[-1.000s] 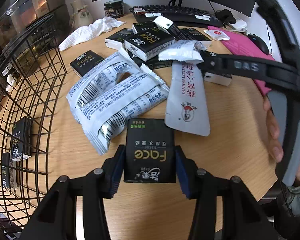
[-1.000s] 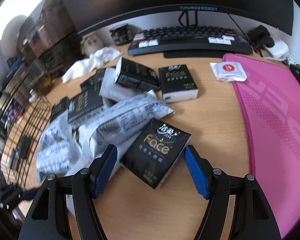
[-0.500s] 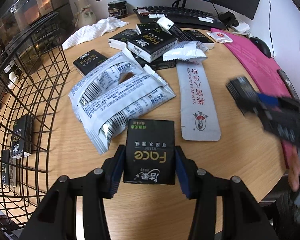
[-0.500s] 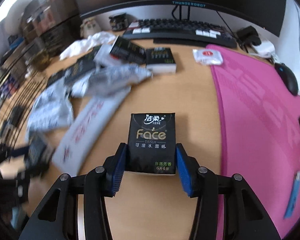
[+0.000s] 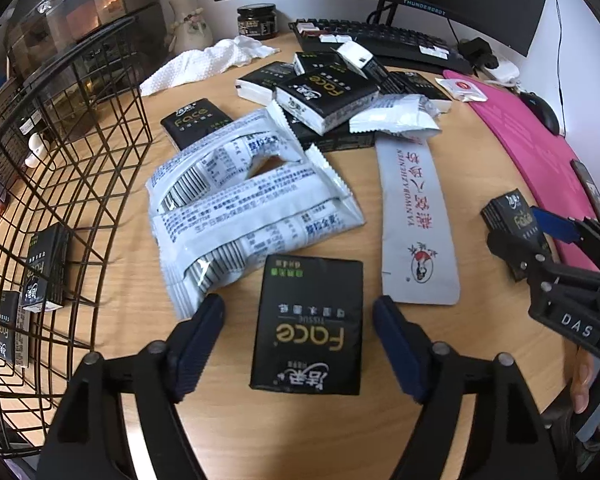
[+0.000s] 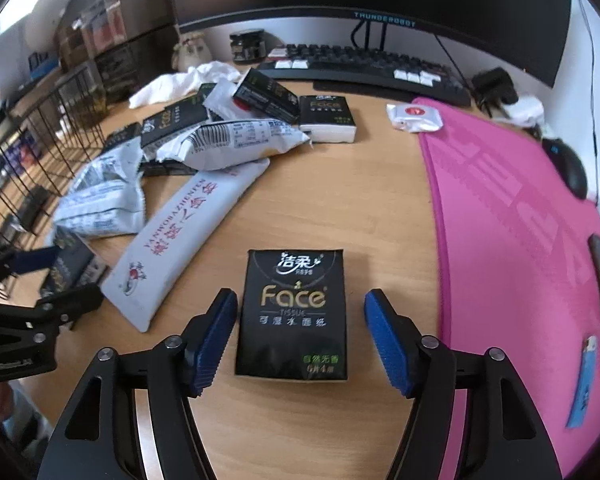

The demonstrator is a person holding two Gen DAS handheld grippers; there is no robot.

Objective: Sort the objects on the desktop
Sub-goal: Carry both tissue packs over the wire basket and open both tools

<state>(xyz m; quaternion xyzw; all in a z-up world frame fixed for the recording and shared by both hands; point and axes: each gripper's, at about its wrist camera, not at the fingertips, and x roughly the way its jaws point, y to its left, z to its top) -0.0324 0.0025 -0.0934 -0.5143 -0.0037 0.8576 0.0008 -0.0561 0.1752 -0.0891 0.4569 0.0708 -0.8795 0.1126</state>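
Where both grippers clamped tissue packs half a second ago, left gripper [image 5: 298,346] and right gripper [image 6: 300,334] now spread wide, holding nothing. Left tissue pack [image 5: 308,324] and right tissue pack [image 6: 292,314] flat on desk [image 6: 340,208] between open fingers. Released short of wire basket [image 5: 60,184]; likely regrasp needed.

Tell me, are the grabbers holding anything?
No. Both the left gripper and right gripper are open, each around a black Face tissue pack.

Your left gripper [image 5: 298,346] straddles one tissue pack [image 5: 308,326] on the desk [image 5: 460,184]; wire basket [image 5: 60,168] at left, snack pile [image 5: 252,200] just beyond, keyboard [image 5: 380,42] far.
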